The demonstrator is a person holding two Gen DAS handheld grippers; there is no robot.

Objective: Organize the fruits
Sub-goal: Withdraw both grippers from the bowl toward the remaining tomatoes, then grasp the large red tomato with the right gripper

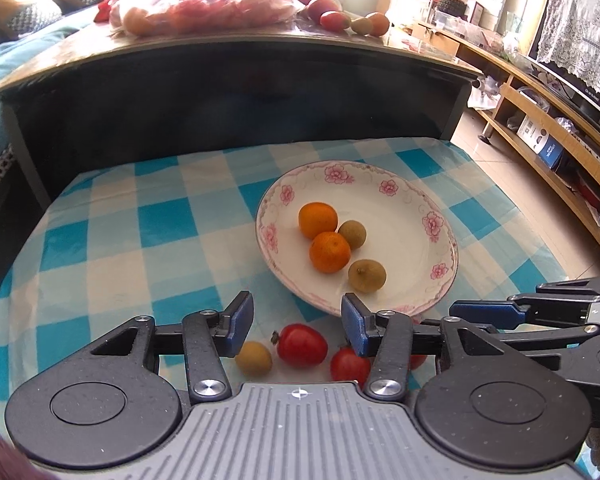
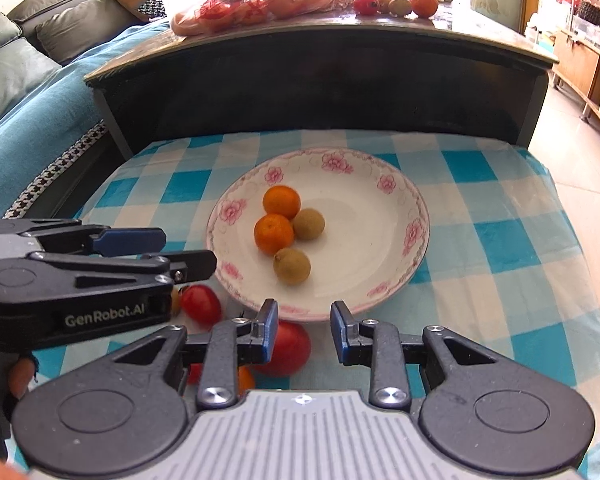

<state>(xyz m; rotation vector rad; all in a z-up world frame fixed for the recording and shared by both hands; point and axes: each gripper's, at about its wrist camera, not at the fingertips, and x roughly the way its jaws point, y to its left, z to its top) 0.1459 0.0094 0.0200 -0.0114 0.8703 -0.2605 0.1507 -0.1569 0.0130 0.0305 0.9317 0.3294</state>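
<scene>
Blue-checked cloth point(image 1: 140, 220), floral plate point(image 1: 432, 200) rim near both, left gripper point(image 1: 297, 304) moderately parted, right gripper point(image 2: 304, 310) narrow (both empty)

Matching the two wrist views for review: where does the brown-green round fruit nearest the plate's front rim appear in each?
Left wrist view: the brown-green round fruit lies right of centre, just above the left gripper's right finger.
Right wrist view: the same fruit sits near the middle, above the right gripper.
Shared landmark: the white pink-flowered plate, and its two oranges.
</scene>
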